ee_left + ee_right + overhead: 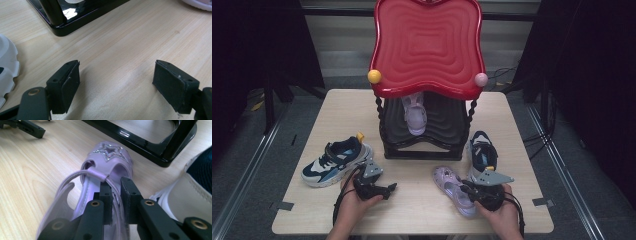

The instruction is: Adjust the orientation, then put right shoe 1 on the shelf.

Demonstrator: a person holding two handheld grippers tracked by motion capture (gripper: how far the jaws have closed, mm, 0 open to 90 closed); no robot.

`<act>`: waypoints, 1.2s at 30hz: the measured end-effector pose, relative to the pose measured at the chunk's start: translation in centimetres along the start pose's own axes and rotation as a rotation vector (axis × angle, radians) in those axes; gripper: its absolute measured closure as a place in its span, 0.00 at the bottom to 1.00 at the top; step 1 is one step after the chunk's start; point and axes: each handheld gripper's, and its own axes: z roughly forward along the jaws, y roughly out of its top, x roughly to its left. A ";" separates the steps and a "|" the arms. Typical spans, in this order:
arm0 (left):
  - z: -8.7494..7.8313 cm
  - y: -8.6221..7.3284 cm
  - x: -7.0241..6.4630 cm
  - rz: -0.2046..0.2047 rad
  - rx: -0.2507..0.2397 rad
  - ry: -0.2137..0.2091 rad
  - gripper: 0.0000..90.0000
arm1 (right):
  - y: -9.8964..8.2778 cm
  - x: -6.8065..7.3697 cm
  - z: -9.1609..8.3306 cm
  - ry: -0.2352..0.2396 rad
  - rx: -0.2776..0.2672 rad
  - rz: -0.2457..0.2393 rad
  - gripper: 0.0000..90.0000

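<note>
A purple sandal (451,186) (110,157) with a glittery star lies on the wooden table (422,215) in front of the rack. My right gripper (465,189) (116,195) is shut on its thin strap, which runs between the two pads. A matching purple sandal (415,114) stands on the rack's lower black shelf. My left gripper (388,188) (116,82) rests low over bare wood, open with nothing between its jaws. In the right gripper view, the left gripper (27,128) lies at the top left.
A black rack (422,150) (65,22) (150,145) with a red wavy top (427,45) stands at the table's middle back. One navy-and-white sneaker (334,160) (7,70) lies left of it. Another sneaker (482,152) (190,190) lies right, close beside the held sandal.
</note>
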 end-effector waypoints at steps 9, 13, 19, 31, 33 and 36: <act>0.0 0.0 0.0 0.001 0.001 0.000 0.24 | 0.7 0.5 -0.5 -0.019 -0.058 -0.027 0.94; 0.0 0.0 0.0 0.001 0.001 0.000 0.24 | 1.3 0.6 -1.2 -0.018 -0.100 -0.031 0.94; 0.0 0.0 0.0 0.001 0.000 0.000 0.24 | 2.4 0.5 -2.6 -0.020 -0.144 -0.032 0.94; 0.0 0.0 0.0 -0.001 0.001 -0.001 0.23 | 4.8 -0.1 -4.7 -0.035 -0.202 -0.019 0.94; 0.0 0.0 0.0 0.000 -0.001 -0.003 0.23 | 5.4 -0.2 -4.9 -0.038 -0.216 -0.022 0.94; 0.0 0.0 0.0 -0.001 -0.001 -0.003 0.23 | 6.0 -0.1 -5.2 -0.036 -0.221 -0.027 0.94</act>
